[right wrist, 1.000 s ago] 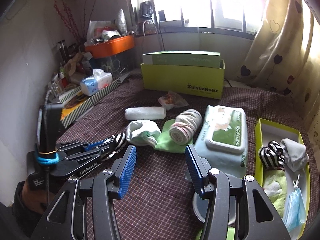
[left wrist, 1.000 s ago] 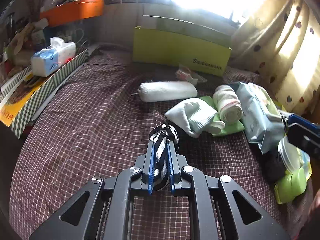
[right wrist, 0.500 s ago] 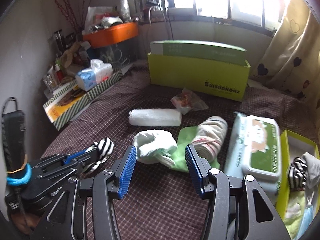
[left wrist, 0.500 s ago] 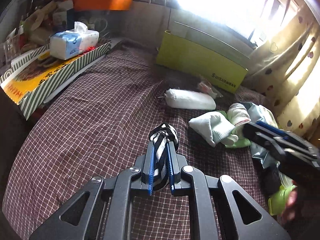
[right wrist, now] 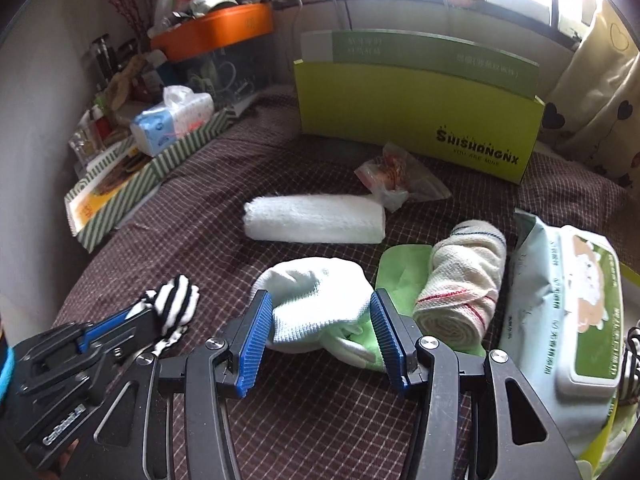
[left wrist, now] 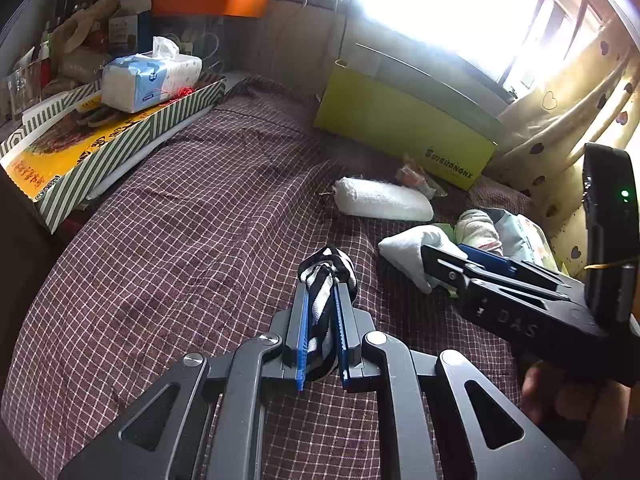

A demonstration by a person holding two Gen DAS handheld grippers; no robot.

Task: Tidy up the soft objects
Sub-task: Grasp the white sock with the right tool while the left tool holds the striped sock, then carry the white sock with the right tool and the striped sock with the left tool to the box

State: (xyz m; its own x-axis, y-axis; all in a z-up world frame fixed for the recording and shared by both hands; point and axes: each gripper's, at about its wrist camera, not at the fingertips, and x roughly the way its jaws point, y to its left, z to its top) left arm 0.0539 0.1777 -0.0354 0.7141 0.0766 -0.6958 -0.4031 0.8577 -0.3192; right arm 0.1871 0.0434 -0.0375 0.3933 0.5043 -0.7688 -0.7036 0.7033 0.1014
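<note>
My left gripper (left wrist: 321, 292) is shut on a black-and-white striped sock (left wrist: 323, 280) and holds it over the checked cloth; it also shows in the right wrist view (right wrist: 116, 320), with the sock (right wrist: 174, 300) at its tip. My right gripper (right wrist: 320, 312) is open, its blue pads on either side of a pale mint-white sock (right wrist: 316, 300). That sock (left wrist: 408, 246) shows in the left wrist view under the right gripper (left wrist: 460, 258). A rolled cream towel with red stripes (right wrist: 460, 280), a green cloth (right wrist: 400, 268) and a white rolled towel (right wrist: 314, 218) lie nearby.
A wet-wipes pack (right wrist: 568, 312) lies at right. A lime-green box (right wrist: 416, 112) stands at the back, a snack bag (right wrist: 396, 178) before it. A tissue pack (right wrist: 172, 120) sits on a striped box (right wrist: 132, 184) at left. An orange tray (right wrist: 212, 30) is behind.
My right gripper has moved forward and down, so its pads now flank the mint-white sock. My left gripper still holds the striped sock and has turned left.
</note>
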